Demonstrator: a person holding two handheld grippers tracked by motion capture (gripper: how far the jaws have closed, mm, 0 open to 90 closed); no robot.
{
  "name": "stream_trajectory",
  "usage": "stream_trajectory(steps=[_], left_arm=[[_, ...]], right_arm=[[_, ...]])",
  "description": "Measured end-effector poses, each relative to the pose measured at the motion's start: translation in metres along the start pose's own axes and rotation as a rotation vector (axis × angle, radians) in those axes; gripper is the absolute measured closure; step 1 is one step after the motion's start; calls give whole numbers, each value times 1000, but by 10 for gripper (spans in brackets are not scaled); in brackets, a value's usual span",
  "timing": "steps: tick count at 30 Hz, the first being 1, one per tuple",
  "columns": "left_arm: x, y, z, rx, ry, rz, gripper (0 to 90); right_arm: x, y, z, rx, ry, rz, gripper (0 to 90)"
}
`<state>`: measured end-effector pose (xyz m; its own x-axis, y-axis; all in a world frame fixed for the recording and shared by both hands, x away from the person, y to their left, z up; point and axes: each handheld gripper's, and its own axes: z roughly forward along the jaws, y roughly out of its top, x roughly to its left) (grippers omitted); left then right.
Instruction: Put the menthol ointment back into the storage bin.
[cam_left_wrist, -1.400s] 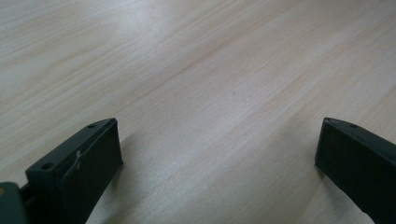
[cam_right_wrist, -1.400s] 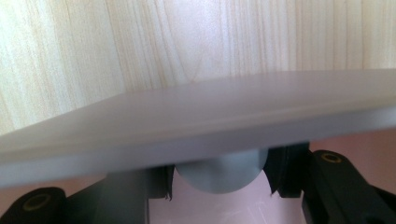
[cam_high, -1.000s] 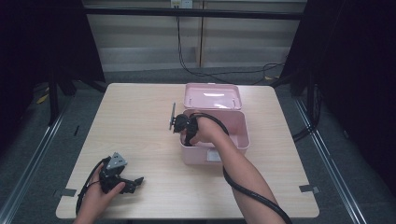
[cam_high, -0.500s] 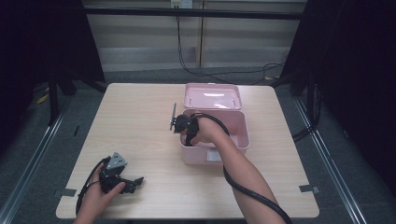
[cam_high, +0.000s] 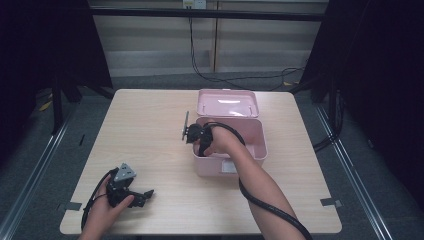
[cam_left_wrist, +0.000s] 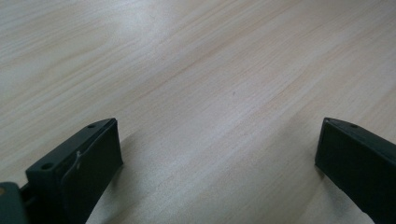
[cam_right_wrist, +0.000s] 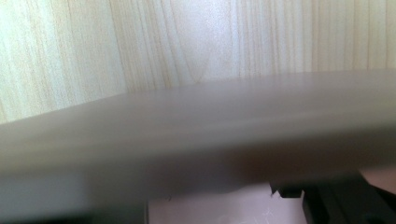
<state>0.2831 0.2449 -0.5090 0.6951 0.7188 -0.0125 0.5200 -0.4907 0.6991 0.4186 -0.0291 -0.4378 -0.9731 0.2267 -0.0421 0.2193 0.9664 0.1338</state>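
Note:
A pink box stands open at the middle of the wooden table, its lid tilted back. My right gripper sits at the box's left wall, with the hand resting over the rim. In the right gripper view that wall runs blurred straight across, very close, and the jaws are hidden; the gripper is shut, and I cannot tell whether it presses on the wall. My left gripper rests at the front left of the table, open, its jaws wide apart over bare wood.
A black cable arcs from the right gripper over the box and trails along the forearm. A white label marks the box's front wall. Dark floor and rails surround the table on all sides.

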Motion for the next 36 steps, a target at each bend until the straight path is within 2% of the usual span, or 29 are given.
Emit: stream_trajectory(steps=[19,29,36], left_arm=[[0,0,0,0,-1,0,0],[0,0,0,0,0,0,0],[0,0,0,0,0,0,0]], right_arm=[[-1,-1,-3,-15,3,-4,497],[-1,0,-3,-5,4,-1,490],[-1,-3,-5,-2,0,22,408]])
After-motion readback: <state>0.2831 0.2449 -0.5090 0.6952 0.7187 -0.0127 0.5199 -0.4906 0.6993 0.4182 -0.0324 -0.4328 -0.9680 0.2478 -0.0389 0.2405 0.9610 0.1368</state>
